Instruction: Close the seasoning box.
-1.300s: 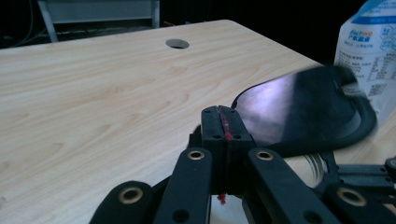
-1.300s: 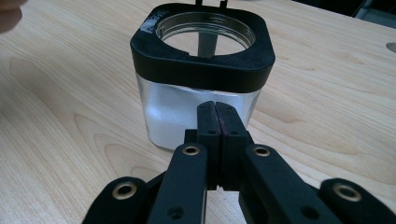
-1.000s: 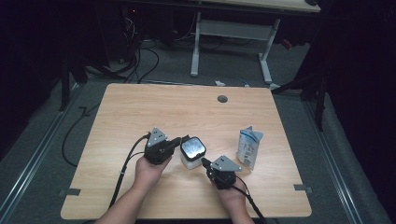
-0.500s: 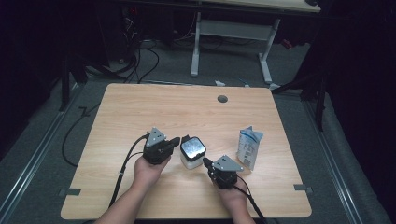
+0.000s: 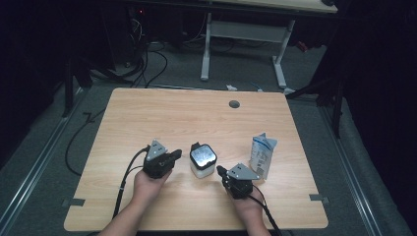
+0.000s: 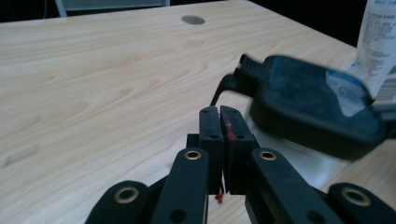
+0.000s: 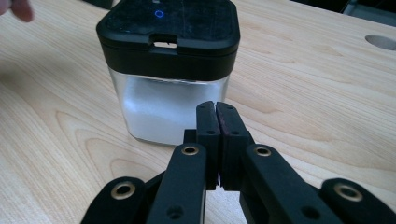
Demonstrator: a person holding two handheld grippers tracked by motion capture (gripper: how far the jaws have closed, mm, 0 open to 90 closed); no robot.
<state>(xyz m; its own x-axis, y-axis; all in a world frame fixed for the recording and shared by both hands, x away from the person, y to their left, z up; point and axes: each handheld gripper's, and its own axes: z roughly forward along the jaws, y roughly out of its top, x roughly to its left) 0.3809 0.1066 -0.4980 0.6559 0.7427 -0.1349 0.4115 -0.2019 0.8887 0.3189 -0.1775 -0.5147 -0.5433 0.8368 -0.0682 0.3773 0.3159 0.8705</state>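
Two grippers flank a squarish clear jar (image 5: 203, 161) with a black lid, standing upright near the table's (image 5: 147, 118) front edge. Its long axis runs vertical, and the lid's tab points toward the far-left corner. Both the left gripper (image 5: 173, 156) and the right gripper (image 5: 220, 170) have jaws pressed together, empty. A white pouch (image 5: 262, 155) stands further right.

high view sits above the near edge, looking forward and down over the whole table (image 5: 196, 113). each gripper view rides low behind its own closed jaws, close to the tabletop. both face the black-lidded container (image 6: 317, 109) just ahead, from opposite sides; that container is their overlap.
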